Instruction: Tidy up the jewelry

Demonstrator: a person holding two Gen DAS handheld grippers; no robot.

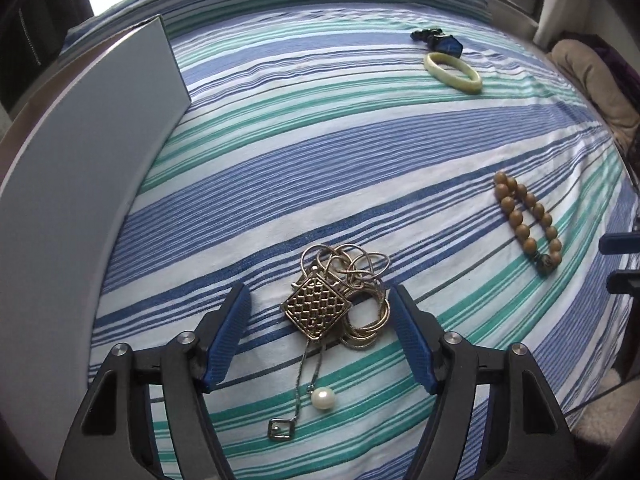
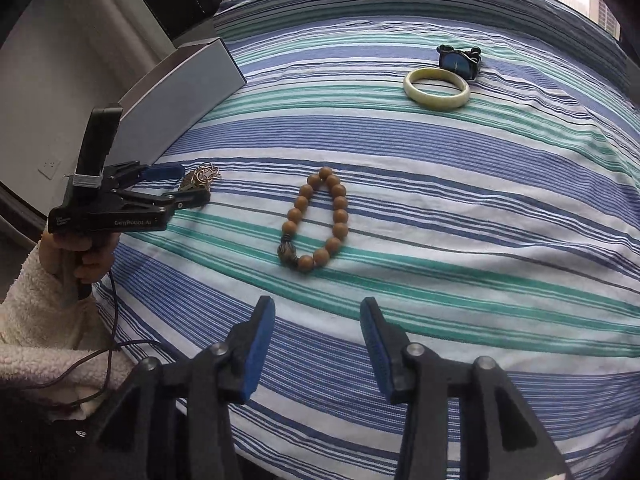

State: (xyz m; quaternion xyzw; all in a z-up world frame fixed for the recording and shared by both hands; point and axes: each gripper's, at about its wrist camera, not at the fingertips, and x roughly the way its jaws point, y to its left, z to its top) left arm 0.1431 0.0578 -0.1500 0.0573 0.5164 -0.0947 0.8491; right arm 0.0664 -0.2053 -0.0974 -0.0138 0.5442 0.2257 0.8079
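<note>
**Jewelry lot on striped bed: chain necklace bracketed for pickup**

Item 1. Chain necklace (image 1: 340, 300), gold-toned, with lattice pendant (image 1: 316, 307), pearl drop (image 1: 323, 399) and small buckle charm (image 1: 281, 429). It lies heaped on the striped bedspread (image 1: 360, 140), near the left edge. The left tool (image 1: 320, 308) stands released, its blue pads either side of the pendant and apart from it; this placement suggests a pinch on the pendant, likely the firmest part of a loose tangle. The trailing strands would probably dangle and could snag when lifted.

Item 2. Wooden bead bracelet (image 2: 316, 220), laid in a flat loop mid-bed, well apart from the necklace. The right tool (image 2: 318, 320) hovers released, short of it and aimed its way, touching nothing.

Item 3. Pale green bangle (image 2: 436, 88), flat, at the far side of the bed.

Item 4. Dark piece with a blue face (image 2: 458, 61), just beyond the bangle; its type is unclear.

Item 5. Grey box (image 1: 100, 160), long, resting along the bed's left edge beside the necklace; presumably the destination. Its interior is not visible. Nothing lies between necklace and box.
</note>
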